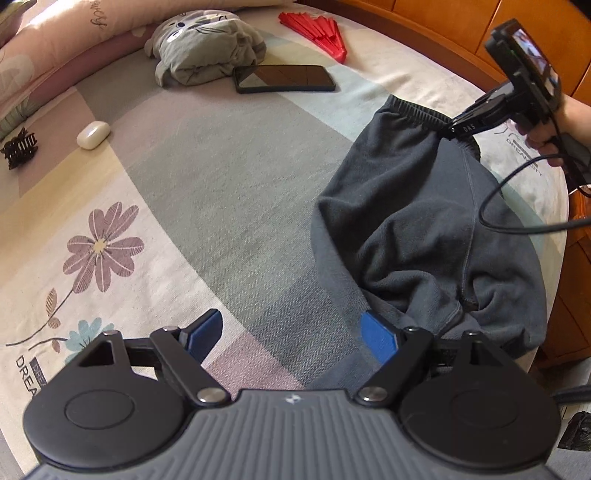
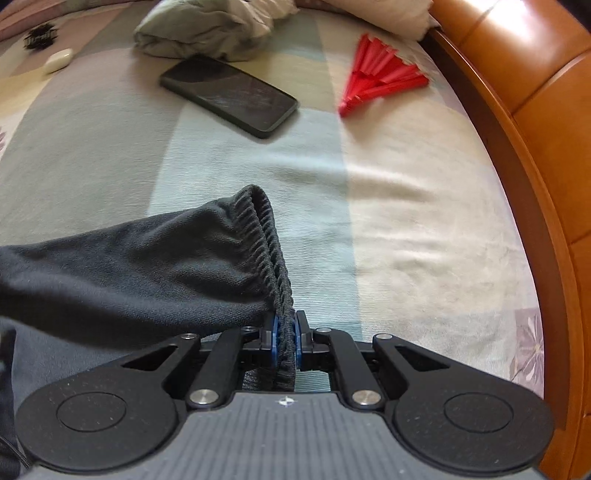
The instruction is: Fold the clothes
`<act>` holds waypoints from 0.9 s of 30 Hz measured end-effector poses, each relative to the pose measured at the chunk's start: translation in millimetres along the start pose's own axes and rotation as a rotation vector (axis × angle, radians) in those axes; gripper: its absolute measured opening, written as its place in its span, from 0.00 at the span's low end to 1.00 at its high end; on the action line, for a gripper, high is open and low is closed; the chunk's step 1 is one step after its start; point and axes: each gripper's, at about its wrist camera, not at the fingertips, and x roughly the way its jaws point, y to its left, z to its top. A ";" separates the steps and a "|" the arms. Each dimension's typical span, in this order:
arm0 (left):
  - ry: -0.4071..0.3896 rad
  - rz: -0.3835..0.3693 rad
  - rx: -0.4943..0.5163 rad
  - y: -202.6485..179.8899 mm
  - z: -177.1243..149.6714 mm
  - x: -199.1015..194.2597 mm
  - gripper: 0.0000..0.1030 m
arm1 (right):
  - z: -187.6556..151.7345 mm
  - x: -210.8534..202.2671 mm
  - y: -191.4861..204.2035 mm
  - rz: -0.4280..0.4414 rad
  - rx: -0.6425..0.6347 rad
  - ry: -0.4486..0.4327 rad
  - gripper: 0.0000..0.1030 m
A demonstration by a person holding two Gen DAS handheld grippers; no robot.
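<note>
Dark grey sweatpants (image 1: 424, 229) lie bunched on the right side of the bed. My right gripper (image 2: 285, 334) is shut on their ribbed waistband (image 2: 269, 240), and the cloth hangs away to the left. In the left wrist view that gripper (image 1: 456, 130) pinches the waistband at the far end, with a hand on its handle. My left gripper (image 1: 295, 334) stands open just above the sheet at the near end of the pants. Its right pad (image 1: 378, 338) is at the cloth's edge and nothing is between the pads.
A folded grey cat-print garment (image 1: 207, 48), a black phone (image 1: 284, 78), a red folding fan (image 1: 317, 33), a white earbud case (image 1: 93, 135) and a black hair clip (image 1: 18, 147) lie on the floral sheet (image 1: 221, 206). An orange wooden bed frame (image 2: 535, 155) borders the right. A black cable (image 1: 517, 225) trails over the pants.
</note>
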 end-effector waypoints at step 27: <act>0.103 -0.076 -0.036 -42.5 -51.9 -31.0 0.66 | -26.4 -80.8 78.9 0.377 -0.043 -0.075 0.38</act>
